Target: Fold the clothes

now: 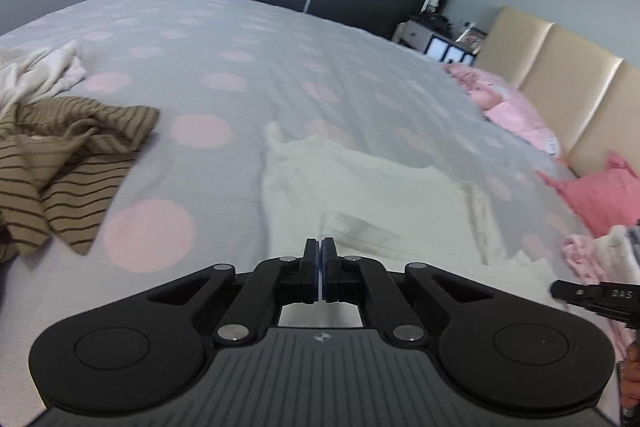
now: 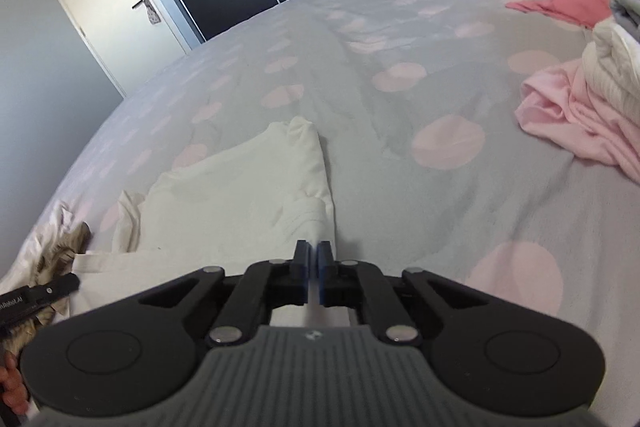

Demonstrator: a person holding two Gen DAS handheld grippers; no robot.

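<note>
Across the middle of the frame we see our left claw (image 1: pixel 320 247) pinched shut on the near hem of the cream garment (image 1: pixel 360 187), which lies flat on the spotted bed (image 1: pixel 240 39). Our right claw (image 2: pixel 313 251) nips the same cloth's right edge (image 2: pixel 240 195), jaws nearly together. Bare bedspread stretches ahead. Striped top (image 1: pixel 68 163) lies at left; pink pile (image 2: pixel 576 123) at right. The other tool reads "DAS" (image 1: pixel 621 293).
</note>
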